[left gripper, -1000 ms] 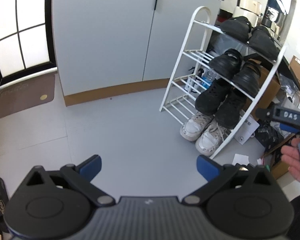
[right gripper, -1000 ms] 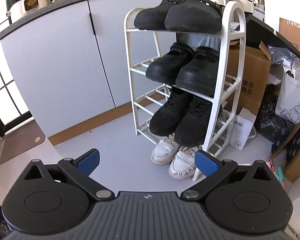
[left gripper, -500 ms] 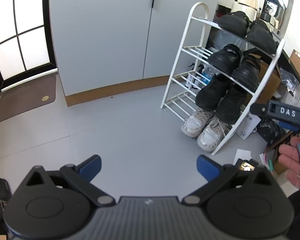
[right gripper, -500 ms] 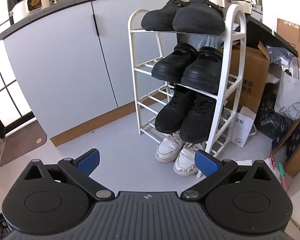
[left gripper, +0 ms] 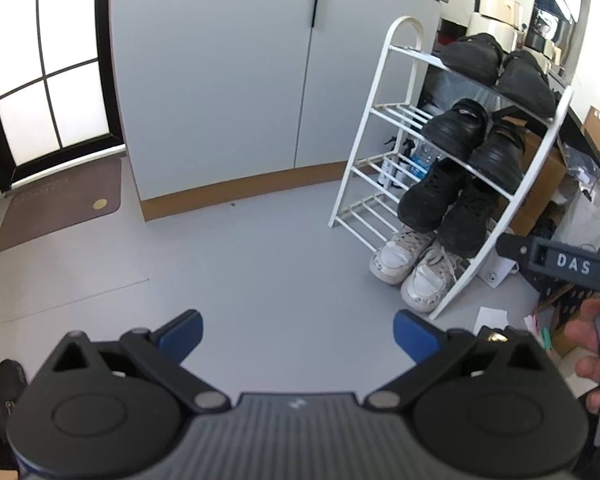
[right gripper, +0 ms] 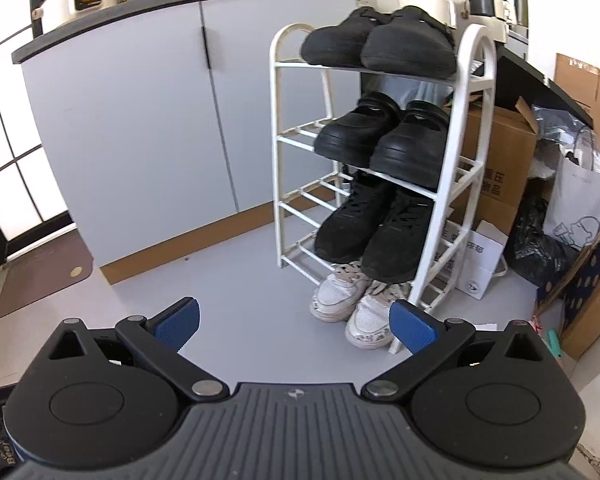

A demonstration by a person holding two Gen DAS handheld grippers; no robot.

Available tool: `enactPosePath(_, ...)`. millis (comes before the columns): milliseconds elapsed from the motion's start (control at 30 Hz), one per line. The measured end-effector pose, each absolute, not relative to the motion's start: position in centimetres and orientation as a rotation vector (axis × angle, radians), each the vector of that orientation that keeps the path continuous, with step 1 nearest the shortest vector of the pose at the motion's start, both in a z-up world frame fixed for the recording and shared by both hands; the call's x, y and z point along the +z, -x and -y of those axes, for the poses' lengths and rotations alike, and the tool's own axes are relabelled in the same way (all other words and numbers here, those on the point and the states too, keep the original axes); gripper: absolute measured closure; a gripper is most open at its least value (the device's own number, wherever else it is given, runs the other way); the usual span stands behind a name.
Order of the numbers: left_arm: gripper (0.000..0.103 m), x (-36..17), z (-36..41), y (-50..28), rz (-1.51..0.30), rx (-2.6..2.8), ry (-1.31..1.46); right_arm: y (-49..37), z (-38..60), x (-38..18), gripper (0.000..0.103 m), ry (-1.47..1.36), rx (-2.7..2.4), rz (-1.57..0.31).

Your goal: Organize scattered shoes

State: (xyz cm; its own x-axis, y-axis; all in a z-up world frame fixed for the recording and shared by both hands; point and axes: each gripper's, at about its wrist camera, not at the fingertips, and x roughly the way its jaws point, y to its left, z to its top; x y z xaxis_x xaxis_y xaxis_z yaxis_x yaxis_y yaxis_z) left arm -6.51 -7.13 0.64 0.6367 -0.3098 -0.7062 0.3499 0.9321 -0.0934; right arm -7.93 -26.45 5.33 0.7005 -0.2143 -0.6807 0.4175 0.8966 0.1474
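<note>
Receded shoe rack [right gripper: 384, 184], beyond spread jaws.

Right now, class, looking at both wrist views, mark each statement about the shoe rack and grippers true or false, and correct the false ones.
1. The white shoe rack holds four pairs. True.
2. The white sneakers sit on the top tier. False: they sit at the bottom; black shoes are on top.
3. The right gripper grips a shoe. False: its fingers are apart and empty.
4. The left gripper is open. True.
</note>
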Motion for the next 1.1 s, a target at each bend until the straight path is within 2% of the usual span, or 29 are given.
enactPosePath(1100, 0.000, -0.2, 7.8, 6.8, -0.808, -0.365, -0.110, 8.1, 26.2, 5.7, 0.000, -0.280, -0.352, -0.717)
